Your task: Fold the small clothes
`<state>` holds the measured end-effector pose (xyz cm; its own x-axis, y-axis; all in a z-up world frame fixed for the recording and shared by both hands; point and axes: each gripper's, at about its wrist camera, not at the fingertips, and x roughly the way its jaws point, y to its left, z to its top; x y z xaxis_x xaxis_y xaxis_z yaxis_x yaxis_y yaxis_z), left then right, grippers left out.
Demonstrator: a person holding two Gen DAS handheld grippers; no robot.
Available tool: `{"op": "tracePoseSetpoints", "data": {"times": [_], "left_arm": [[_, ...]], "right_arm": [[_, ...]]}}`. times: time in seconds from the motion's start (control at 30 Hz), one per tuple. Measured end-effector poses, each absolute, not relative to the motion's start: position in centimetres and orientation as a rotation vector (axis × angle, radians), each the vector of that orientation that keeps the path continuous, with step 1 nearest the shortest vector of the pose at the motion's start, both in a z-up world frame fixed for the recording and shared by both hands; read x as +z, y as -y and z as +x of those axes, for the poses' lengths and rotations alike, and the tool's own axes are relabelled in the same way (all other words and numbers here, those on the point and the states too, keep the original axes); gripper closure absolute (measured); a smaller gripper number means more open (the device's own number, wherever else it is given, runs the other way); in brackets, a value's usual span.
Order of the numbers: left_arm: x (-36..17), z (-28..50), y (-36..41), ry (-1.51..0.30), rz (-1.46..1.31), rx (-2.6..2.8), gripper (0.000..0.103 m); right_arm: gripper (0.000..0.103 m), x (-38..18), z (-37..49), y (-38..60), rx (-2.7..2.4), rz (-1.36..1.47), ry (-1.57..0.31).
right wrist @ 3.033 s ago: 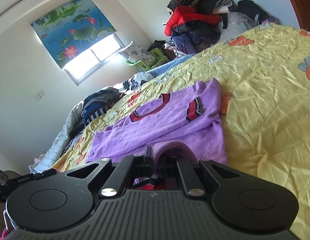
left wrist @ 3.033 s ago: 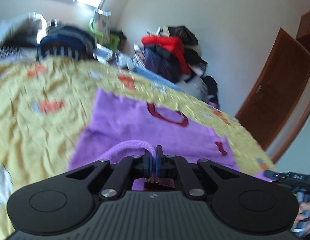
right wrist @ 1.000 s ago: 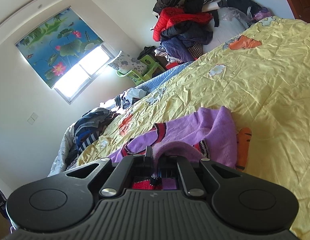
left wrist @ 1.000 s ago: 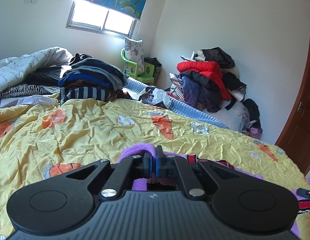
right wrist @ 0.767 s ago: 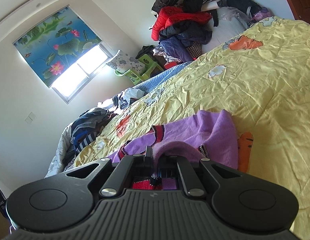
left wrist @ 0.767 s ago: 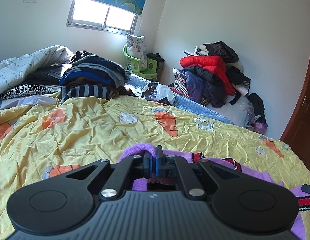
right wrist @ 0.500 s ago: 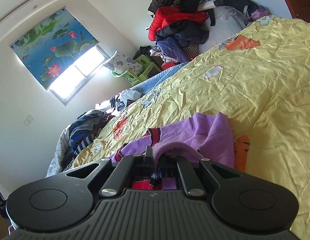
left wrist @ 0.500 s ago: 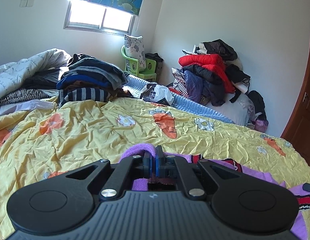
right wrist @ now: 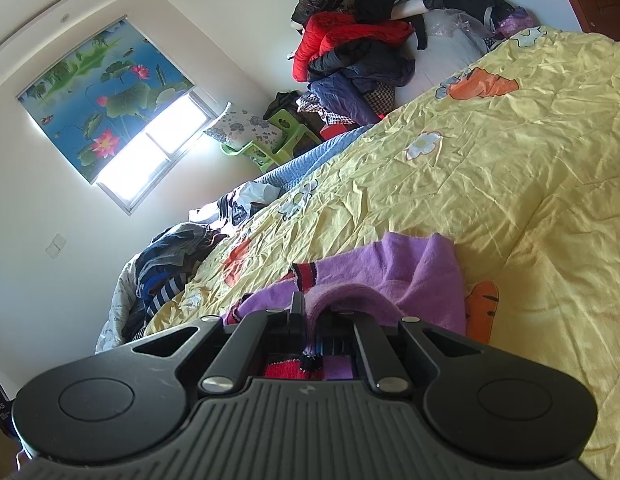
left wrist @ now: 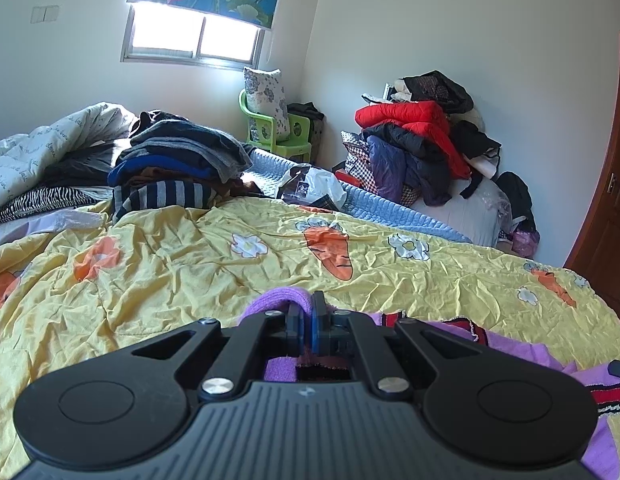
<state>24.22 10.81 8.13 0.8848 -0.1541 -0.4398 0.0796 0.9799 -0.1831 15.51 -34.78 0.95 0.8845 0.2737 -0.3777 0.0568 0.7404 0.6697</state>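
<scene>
Pinching purple sweater (left wrist: 509, 344) edges: left gripper (left wrist: 306, 314), apparently right gripper (right wrist: 308, 316)

Yellow quilt (left wrist: 182, 272) ahead lies bare; folded clothes stack (left wrist: 178, 168) seemingly blocks its far-left edge.

The black body of the left gripper (left wrist: 308, 322) is covering most of the purple sweater (left wrist: 521, 354), so only its edges are showing. The sweater's right end is running off the side of the left wrist view. In the right wrist view, the right gripper (right wrist: 308, 320) is hiding the near part of the sweater (right wrist: 409, 268) too. The cloth pinched between each pair of fingers is hard to see deep inside. A small dark thing (left wrist: 618, 367) is peeking in at the edge, too cut off to tell.
</scene>
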Motion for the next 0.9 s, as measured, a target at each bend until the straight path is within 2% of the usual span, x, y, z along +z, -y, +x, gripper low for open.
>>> {"op": "tracePoseSetpoints", "data": {"times": [0.53,0.83,0.9], "left_arm": [[5.7,30.7,-9.9,-0.605,-0.195,-0.120,0.099],[2.5,34.6,-11.2,-0.744,-0.334,-0.122,0.099],[1.8,35.3,-11.7,-0.771,-0.379,-0.123,0.099]], "right_arm": [[0.093,-1.3,21.4,36.4,0.098,0.817,-0.539],[0.092,-4.3,24.3,37.6,0.088,0.885,-0.616],[0.089,-4.7,24.7,37.7,0.094,0.900,-0.631]]}}
